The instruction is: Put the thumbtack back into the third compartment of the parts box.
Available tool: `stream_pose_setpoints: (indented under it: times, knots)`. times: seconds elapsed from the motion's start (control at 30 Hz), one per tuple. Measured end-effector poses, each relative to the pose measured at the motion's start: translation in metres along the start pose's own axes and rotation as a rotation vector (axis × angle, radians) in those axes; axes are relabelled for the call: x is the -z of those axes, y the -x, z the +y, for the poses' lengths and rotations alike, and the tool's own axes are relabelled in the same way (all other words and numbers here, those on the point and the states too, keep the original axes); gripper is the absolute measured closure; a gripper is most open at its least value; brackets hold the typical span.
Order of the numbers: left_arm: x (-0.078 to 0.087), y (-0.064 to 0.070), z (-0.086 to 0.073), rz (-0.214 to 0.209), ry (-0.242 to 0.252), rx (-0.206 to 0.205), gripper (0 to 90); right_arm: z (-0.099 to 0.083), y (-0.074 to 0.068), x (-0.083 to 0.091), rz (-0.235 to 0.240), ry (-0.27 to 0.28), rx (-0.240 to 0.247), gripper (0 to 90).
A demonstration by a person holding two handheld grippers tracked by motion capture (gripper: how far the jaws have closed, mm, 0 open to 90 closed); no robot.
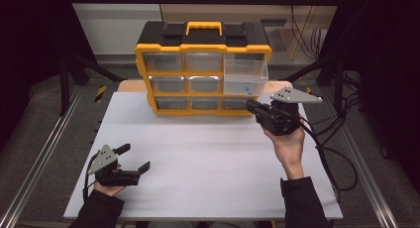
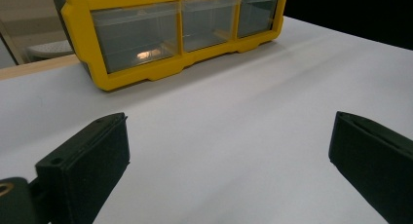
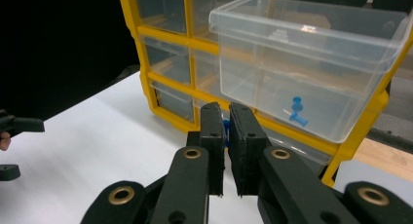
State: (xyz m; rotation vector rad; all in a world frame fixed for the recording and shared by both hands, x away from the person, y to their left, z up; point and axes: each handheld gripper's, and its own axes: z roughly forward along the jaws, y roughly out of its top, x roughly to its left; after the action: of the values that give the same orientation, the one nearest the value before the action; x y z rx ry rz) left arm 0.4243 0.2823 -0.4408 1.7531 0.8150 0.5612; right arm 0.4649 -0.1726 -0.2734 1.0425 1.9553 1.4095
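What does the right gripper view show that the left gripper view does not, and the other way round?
Right gripper view: the right gripper with jaws nearly closed, apparently on a small blue piece, and a pulled-out clear drawer holding a blue pin.
Left gripper view: the left gripper with jaws wide open and nothing between them.
Both: the yellow organiser standing on the white table.
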Motion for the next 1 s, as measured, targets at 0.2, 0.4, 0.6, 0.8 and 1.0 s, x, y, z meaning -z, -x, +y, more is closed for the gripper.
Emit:
stream_pose_setpoints:
  times: [0.2,0.4,0.6,0.8,1.0]
  knots:
    - [0.0,0.0,0.0,0.0,-0.001,0.0,0.8,0.009,0.002,0.001,-0.012,0.006,0.012,85.3]
    - [0.0,0.0,0.0,0.0,0.0,0.0,0.8,0.017,0.003,0.001,-0.025,0.011,0.012,85.3]
    - [0.0,0.0,0.0,0.0,0.001,0.0,0.8,0.028,0.004,0.002,-0.038,0.021,0.016,85.3]
    - [0.0,0.0,0.0,0.0,0.0,0.0,0.8,0.038,0.003,0.002,-0.054,0.028,0.024,85.3]
    - [0.0,0.0,0.0,0.0,0.002,-0.001,0.8,0.047,0.005,-0.003,-0.062,0.029,0.02,85.3]
